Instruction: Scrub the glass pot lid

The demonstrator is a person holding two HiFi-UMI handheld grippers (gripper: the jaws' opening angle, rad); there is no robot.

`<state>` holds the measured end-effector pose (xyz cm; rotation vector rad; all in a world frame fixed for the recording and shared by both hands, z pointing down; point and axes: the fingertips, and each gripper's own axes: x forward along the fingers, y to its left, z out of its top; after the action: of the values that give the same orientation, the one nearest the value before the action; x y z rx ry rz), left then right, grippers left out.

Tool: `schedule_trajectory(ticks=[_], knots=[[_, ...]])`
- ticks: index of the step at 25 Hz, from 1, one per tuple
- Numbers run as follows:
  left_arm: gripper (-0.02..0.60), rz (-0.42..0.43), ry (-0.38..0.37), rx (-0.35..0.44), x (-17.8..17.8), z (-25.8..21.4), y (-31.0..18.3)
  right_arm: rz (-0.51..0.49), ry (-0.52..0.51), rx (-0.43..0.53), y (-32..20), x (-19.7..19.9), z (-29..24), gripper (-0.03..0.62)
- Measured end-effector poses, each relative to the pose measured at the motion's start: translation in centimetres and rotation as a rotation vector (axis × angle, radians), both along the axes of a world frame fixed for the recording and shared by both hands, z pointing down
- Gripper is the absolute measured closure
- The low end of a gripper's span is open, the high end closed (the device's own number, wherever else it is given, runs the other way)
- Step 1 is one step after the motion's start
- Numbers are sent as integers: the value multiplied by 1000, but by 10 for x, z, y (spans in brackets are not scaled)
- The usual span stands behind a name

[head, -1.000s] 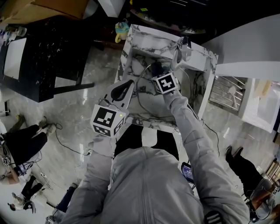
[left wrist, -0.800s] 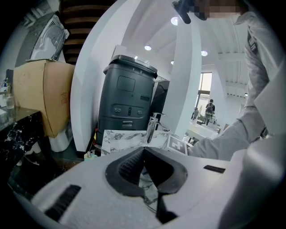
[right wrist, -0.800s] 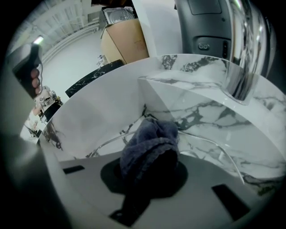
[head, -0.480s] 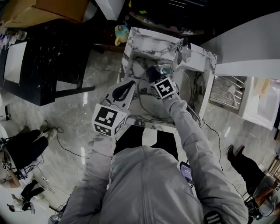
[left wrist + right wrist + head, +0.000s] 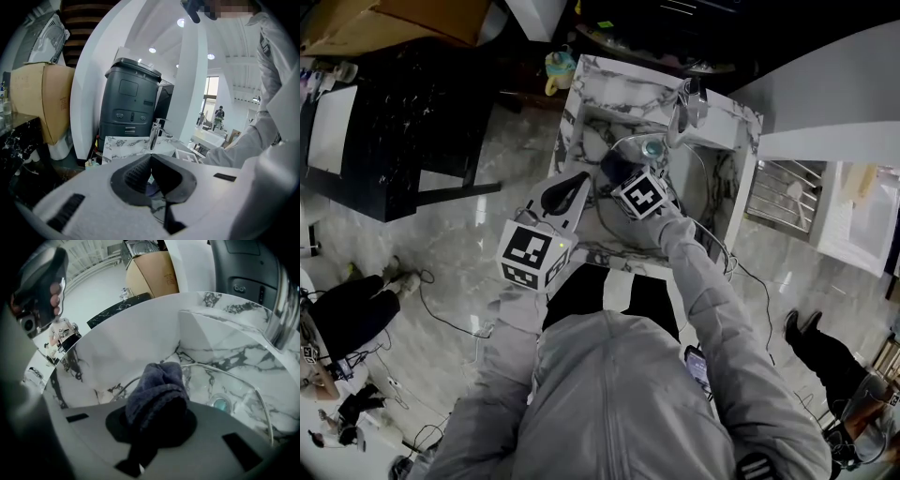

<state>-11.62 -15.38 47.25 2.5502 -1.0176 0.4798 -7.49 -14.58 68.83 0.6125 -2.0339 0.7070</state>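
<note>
Finds right gripper shifted left and back toward the body versus a second ago, baring a teal round piece in the basin. Finds left gripper about where it was.

Nearest: shows grey sleeves reaching forward over the sink.

Left tool: reads as closed, jaw tips meeting in the left gripper view. Shows a glass rim and marble through the gap behind the tips. Cannot tell whether the tips pinch that rim. Sits at the sink's left edge in the head view, just beside the lid's rim.

Right tool: clamps a dark blue cloth, bunched and sticking out past the jaws. Points down into the basin, cloth end over the near-left part of the lid's rim, seemingly touching.

Places glass pot lid inside the marble sink, lying against the basin floor. Traces its metal rim as a thin arc that passes behind the cloth and sweeps round to the right. Cannot tell whether the teal piece is the drain or the lid's knob.

Farther: shows chrome faucet upright at the back of the sink. Behind it, shows a dark grey cabinet and, to its left, a cardboard box.
</note>
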Motion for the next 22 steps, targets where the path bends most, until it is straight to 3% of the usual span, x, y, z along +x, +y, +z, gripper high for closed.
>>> schedule_trajectory(ticks=[10, 16, 22], knots=[[555, -39, 9, -13, 5, 3, 13, -302, 1, 10, 38, -19, -14, 545], [555, -68, -3, -16, 5, 5, 18, -401, -14, 19, 56, -20, -12, 545], [555, -104, -13, -18, 5, 6, 20, -540, -45, -32, 82, -17, -15, 543]])
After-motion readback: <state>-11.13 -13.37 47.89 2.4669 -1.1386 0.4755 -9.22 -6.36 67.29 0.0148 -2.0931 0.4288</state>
